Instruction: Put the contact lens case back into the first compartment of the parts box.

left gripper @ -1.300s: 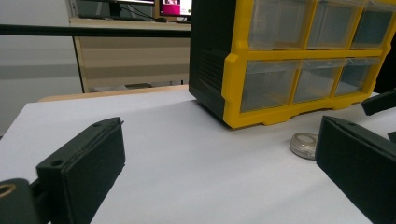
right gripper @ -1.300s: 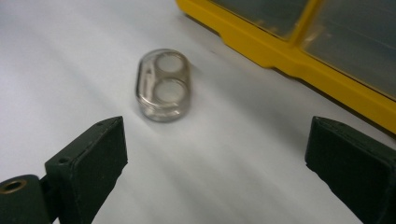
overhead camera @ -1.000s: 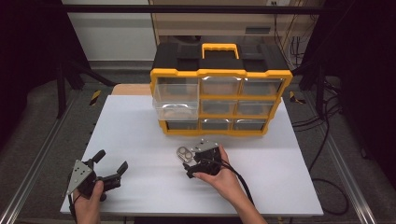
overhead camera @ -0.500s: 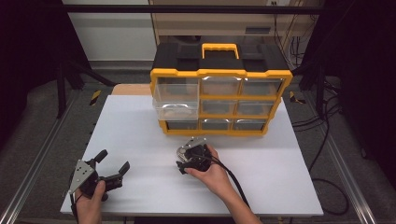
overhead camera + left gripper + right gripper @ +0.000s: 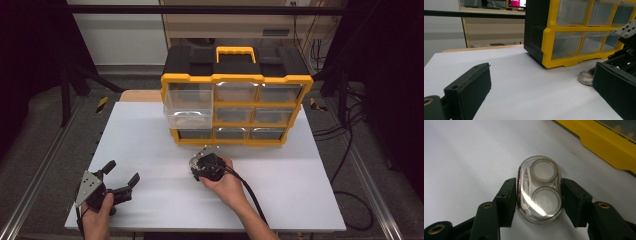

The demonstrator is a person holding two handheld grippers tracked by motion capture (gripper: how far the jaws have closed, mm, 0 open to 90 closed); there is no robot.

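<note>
**Right tool clamps the clear case in front of the organizer**

The clear plastic case (image 5: 540, 188) lies flat on the white counter (image 5: 150, 140), just in front of the yellow-and-black drawer organizer (image 5: 235, 100). It is an oval, glossy shell with two round grey discs inside, one above the other in the right gripper view. The right tool (image 5: 539, 197) has just been closing: a second ago its jaws stood wide, and now their matte black pads press the case's two long sides (the shell sits squarely between them). The hand has also slid a little toward the organizer since then.

The left tool (image 5: 122, 180) rests at the counter's near left corner, jaws spread apart with nothing between them, as it was a second ago; its pads look rubbery and flat. The organizer has a yellow frame, translucent drawers and a yellow handle on a black top.
</note>
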